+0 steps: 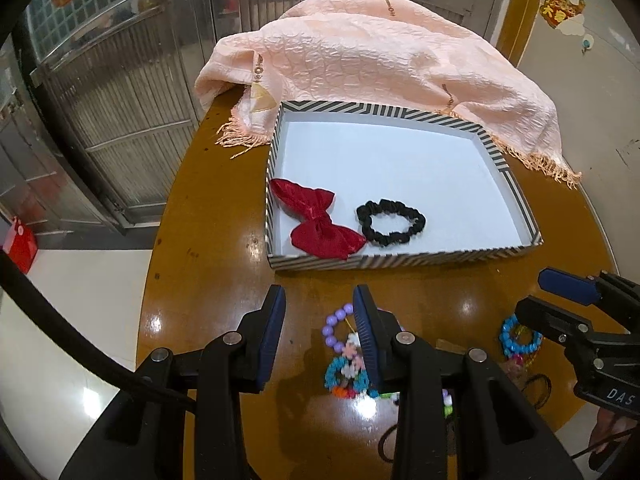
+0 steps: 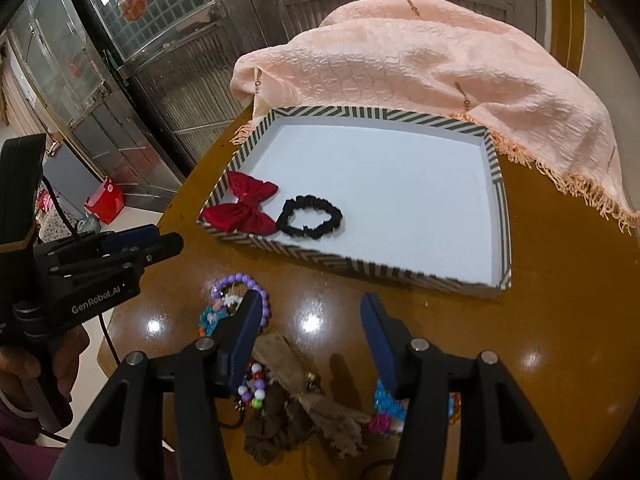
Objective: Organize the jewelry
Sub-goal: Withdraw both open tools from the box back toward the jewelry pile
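So the shallow striped cardboard tray with the white floor (image 1: 404, 258) sits mid-frame on the glossy round brown wooden table (image 1: 224, 280), and it's got two things in it so far — a red satin bow (image 1: 316, 220) tucked into its lower left corner and a black fabric scrunchie (image 1: 391, 222) just beside it. The rest of the tray floor is bare.

Everything else is still out on the table near the bottom of both views: a purple bead bracelet (image 2: 240, 282), a turquoise bead bracelet (image 1: 516, 340) toward the right, a jumble of mixed colourful beads (image 1: 348, 376), plus a brown knit piece with fringe (image 2: 304, 404). I'd guess we're maybe a third of the way through, most of the pile is left.

Left gripper (image 1: 319, 316) has its jaws apart with nothing between them, hovering over the bead jumble. Right gripper (image 2: 312, 320) is parted wider, also carrying nothing — just bare table showing in the gap. A crumpled peach fringed shawl (image 1: 360, 60) lies behind the tray, not part of the job as far as I can tell.
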`<state>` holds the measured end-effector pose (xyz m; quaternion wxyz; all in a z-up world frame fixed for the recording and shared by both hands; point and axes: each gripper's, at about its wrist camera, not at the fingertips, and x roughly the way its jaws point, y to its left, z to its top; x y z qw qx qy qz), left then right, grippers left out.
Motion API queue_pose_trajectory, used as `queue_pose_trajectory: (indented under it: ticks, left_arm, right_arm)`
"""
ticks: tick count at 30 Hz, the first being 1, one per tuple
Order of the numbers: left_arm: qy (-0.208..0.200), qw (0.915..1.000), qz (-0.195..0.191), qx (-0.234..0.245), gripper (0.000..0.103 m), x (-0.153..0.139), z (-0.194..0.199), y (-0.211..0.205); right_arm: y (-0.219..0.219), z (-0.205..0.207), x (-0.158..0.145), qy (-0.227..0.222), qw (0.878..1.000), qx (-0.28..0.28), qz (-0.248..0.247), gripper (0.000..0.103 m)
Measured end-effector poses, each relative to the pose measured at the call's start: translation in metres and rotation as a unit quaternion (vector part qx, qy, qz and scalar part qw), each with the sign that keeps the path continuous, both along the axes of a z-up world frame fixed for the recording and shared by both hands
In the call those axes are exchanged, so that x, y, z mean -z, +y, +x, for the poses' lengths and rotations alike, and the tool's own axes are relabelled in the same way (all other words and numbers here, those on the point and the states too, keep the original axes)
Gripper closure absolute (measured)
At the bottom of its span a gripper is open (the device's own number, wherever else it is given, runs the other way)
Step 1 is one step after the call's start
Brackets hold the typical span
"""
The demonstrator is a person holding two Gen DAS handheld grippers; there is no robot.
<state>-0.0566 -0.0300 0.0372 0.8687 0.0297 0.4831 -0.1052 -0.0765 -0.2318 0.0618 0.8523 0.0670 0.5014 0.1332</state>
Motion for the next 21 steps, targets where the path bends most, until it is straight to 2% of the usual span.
queue_pose_trajectory:
  ticks: [15,21]
  left_arm:
    - [-0.006,0.9999,0.006,0.007,0.074,0.001,-0.036,0.005]
    - [0.009,0.9998,-0.015,0.002,0.074,0.005,-0.045,0.021]
  right_arm:
    - [0.003,-0.043,0.004,0.002,1.0,-0.001,-0.001,0.048]
    - [0.005,-0.052,0.007,0.007,1.0,-0.006,0.001,0.048]
